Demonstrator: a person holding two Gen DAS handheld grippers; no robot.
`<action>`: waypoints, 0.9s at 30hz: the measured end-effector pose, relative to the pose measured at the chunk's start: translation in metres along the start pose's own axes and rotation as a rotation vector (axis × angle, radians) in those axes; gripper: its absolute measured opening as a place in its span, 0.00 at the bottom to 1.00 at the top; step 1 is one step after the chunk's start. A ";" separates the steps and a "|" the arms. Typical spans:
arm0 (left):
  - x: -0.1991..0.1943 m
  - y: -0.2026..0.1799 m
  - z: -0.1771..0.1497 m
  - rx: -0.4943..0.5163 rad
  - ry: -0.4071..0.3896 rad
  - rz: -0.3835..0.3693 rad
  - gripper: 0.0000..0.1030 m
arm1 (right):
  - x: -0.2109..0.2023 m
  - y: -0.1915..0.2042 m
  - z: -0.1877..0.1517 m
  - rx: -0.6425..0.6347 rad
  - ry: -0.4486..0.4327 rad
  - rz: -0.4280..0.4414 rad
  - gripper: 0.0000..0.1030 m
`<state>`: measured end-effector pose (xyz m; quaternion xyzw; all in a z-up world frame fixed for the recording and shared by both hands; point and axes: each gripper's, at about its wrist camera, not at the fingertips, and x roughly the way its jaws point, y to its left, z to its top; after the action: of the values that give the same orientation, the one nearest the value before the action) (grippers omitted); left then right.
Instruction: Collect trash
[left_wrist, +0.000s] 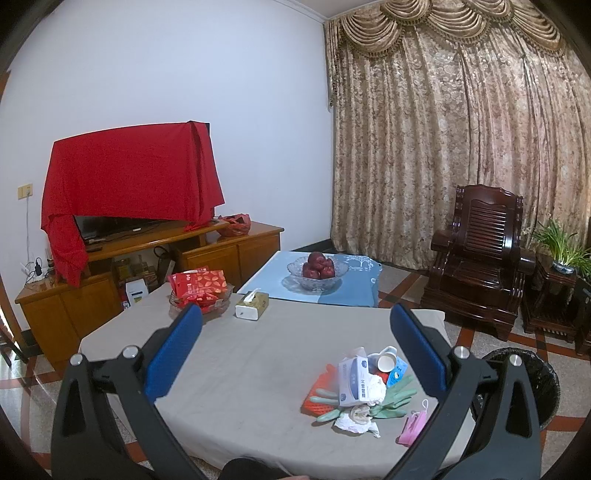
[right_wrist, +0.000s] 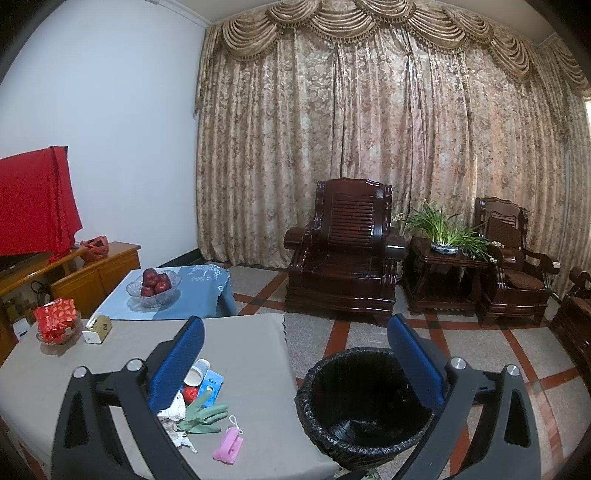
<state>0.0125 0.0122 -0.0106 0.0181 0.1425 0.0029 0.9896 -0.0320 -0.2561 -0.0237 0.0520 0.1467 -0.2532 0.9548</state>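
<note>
Two hand-held grippers hover over a grey-covered table (left_wrist: 240, 369), both with jaws spread wide and nothing between them; the collecting has not begun. The left gripper (left_wrist: 295, 354) faces the trash pile (left_wrist: 364, 387), which sits at about 4 o'clock in its view, near the table's right edge: a small white box (left_wrist: 352, 382), a paper cup (left_wrist: 386, 362) on its side, green rubber gloves (left_wrist: 393, 400), crumpled tissue (left_wrist: 354, 421), a red mesh pad (left_wrist: 317, 398) and, a little apart, a pink face mask (left_wrist: 413, 426). The right gripper (right_wrist: 295, 354) looks down on the bin (right_wrist: 369, 402), black-lined and standing on the floor just beside that same edge, at 5 o'clock in its view.

The risks lie in the pile itself. Its pieces overlap, so a pinch on the box or gloves would probably drag neighbours along and tip them off the near edge, short of the bin. The cup looks light enough to roll away under a glancing touch. Flat items such as the mask and pad offer little to bite on and may slide on the cloth. The tissue box (left_wrist: 252, 304) and the fruit bowl (left_wrist: 318, 271) at 12 o'clock could be mistaken for rubbish.
</note>
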 end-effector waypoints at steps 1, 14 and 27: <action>0.000 0.000 0.000 -0.001 0.000 0.000 0.96 | 0.000 0.000 0.000 0.000 -0.001 0.000 0.95; 0.001 0.002 -0.001 0.000 0.001 0.000 0.96 | -0.003 0.000 0.003 0.001 0.000 0.001 0.95; 0.002 0.005 -0.001 -0.001 0.003 0.000 0.96 | -0.006 -0.005 0.004 0.001 0.002 0.005 0.95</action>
<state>0.0146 0.0172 -0.0122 0.0176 0.1438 0.0029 0.9894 -0.0388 -0.2585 -0.0179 0.0531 0.1475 -0.2507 0.9553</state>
